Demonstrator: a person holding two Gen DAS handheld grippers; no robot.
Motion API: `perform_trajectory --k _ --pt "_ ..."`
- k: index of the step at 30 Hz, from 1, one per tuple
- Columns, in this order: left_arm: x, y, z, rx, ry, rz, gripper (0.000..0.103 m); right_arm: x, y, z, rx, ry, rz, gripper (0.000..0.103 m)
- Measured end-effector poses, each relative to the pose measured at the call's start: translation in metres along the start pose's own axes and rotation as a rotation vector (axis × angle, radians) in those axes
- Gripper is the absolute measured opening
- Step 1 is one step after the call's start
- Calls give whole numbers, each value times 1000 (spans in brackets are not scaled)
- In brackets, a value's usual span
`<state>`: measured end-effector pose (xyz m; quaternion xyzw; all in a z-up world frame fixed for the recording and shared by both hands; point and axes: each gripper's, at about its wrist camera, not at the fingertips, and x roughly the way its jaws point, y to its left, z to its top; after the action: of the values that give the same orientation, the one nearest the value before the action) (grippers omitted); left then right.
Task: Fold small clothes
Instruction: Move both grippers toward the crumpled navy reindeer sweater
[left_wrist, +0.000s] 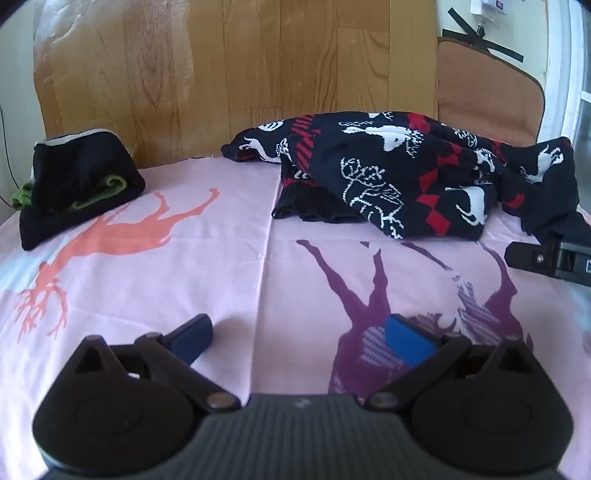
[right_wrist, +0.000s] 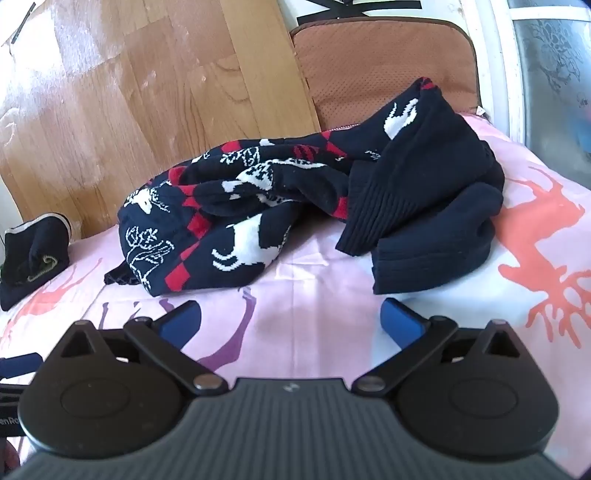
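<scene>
On the far left, a small dark folded garment with a green knit edge (left_wrist: 79, 181) lies on the pink bed sheet printed with orange and purple deer (left_wrist: 229, 258). It sits near the wooden board (left_wrist: 236, 74) that stands up behind the bed.

The left gripper (left_wrist: 299, 341) hangs over the bare sheet, well apart from the clothes. Its two blue fingers (left_wrist: 408, 343) are spread wide, with nothing between them.

Further right, a crumpled navy knitted sweater with white reindeer and red diamonds (left_wrist: 406, 173) lies in a heap near the back of the bed. Its plain dark ribbed sleeves (right_wrist: 424, 206) flop out on the right side.

The right gripper (right_wrist: 291, 323) hangs over the sheet just in front of the sweater, not touching it. Its blue fingers (right_wrist: 400, 321) are also spread wide and hold nothing.

Behind the sweater on the right, a brown padded cushion (right_wrist: 388, 70) leans against the wall, next to a window (right_wrist: 550, 55).
</scene>
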<state>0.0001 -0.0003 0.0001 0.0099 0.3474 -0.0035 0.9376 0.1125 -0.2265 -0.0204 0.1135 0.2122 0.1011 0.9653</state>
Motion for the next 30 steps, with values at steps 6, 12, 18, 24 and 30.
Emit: perform_trajectory --k 6,12,18,24,30 --pt "-1 2 0 7 6 -13 103 2 5 2 -12 8 -10 103" --pt "-12 31 -2 -162 -86 -44 101 2 6 1 -23 10 -16 103" --pt "-13 65 1 -315 -184 -31 90 0 18 19 -110 -21 75 66" --pt "-18 70 0 -301 -186 33 91 12 68 58 -416 -91 168 66" --pt "-10 71 3 -339 -133 -7 91 50 96 80 -595 -36 209 66"
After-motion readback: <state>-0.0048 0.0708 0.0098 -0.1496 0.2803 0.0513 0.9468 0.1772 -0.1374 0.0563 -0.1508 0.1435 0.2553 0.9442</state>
